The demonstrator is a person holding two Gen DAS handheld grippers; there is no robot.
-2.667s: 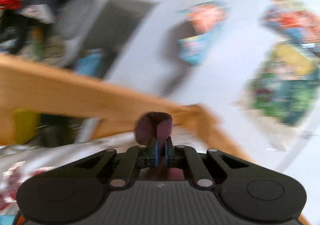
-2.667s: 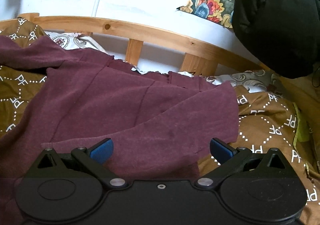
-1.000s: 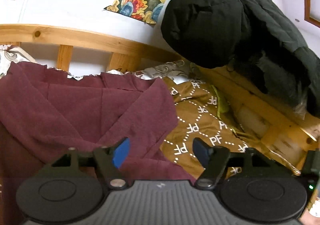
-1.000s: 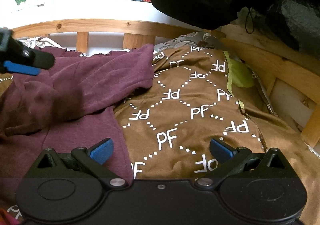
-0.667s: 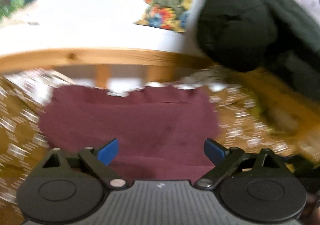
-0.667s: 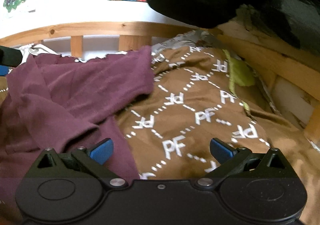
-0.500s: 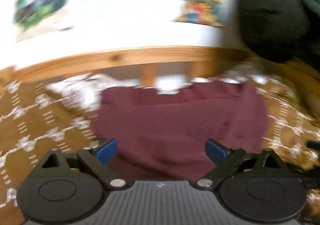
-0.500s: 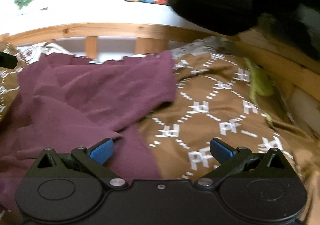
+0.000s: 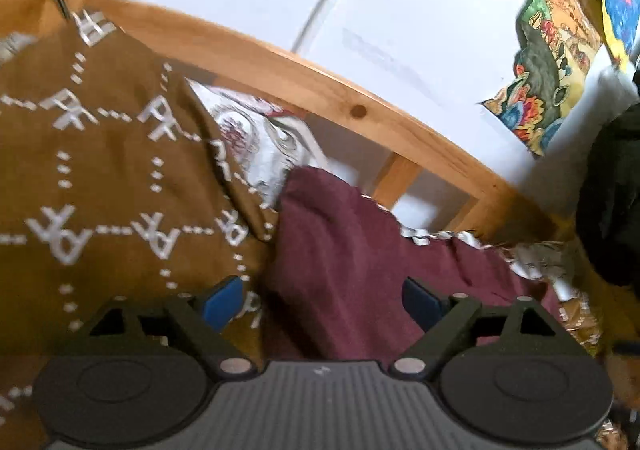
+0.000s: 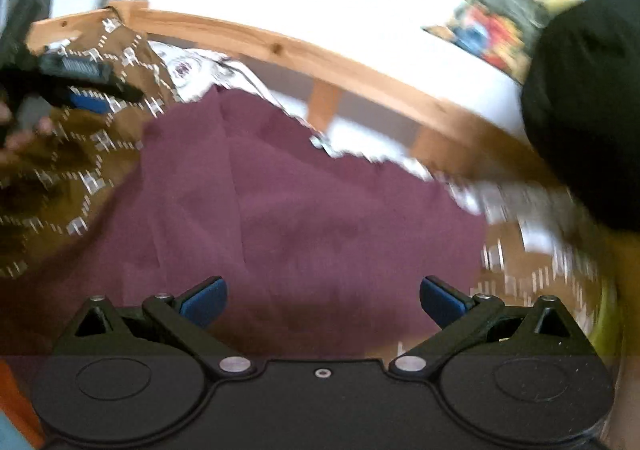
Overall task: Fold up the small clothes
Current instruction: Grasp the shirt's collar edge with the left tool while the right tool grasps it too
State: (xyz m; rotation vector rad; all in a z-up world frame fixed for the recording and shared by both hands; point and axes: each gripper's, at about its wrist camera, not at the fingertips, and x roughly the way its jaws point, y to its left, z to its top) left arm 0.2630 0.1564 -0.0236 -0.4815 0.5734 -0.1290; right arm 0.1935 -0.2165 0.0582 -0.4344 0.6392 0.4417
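Shirt (image 10: 288,218) lies spread on the brown cover (image 9: 100,170) just beyond your right gripper (image 10: 323,302), whose jaws stand wide and empty; your left gripper (image 9: 324,300), its jaws lately narrowing a little, gapes over the shirt's left edge, ready to pinch for a fold; farther off runs the rail (image 9: 320,90)

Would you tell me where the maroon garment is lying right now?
In both wrist views the maroon garment lies spread on the brown patterned bedspread, just before the wooden bed rail, ahead of both open grippers.
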